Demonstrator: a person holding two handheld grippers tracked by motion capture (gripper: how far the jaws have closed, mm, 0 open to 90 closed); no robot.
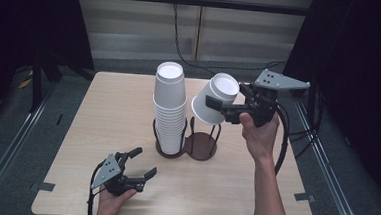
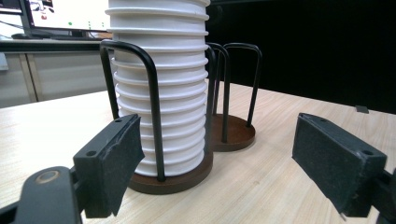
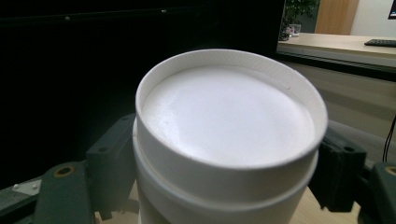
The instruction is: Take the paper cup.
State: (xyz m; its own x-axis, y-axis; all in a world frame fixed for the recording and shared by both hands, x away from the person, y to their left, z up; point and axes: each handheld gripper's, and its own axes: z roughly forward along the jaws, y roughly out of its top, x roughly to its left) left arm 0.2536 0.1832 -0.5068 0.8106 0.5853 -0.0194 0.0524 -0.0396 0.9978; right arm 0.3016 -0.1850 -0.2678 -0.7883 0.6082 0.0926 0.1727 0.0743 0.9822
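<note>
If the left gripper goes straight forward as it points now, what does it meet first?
Probably the stack of white cups in its black wire holder, slightly left of the line between the open fingers; depth is unclear.

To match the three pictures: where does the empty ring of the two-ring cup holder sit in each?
High view: empty ring, centre, right of the stack of white cups, below the cup held by the right gripper.
Left gripper view: right of centre, behind the stack.
Right gripper view: not in it.
Shared landmark: the wooden table.
</note>
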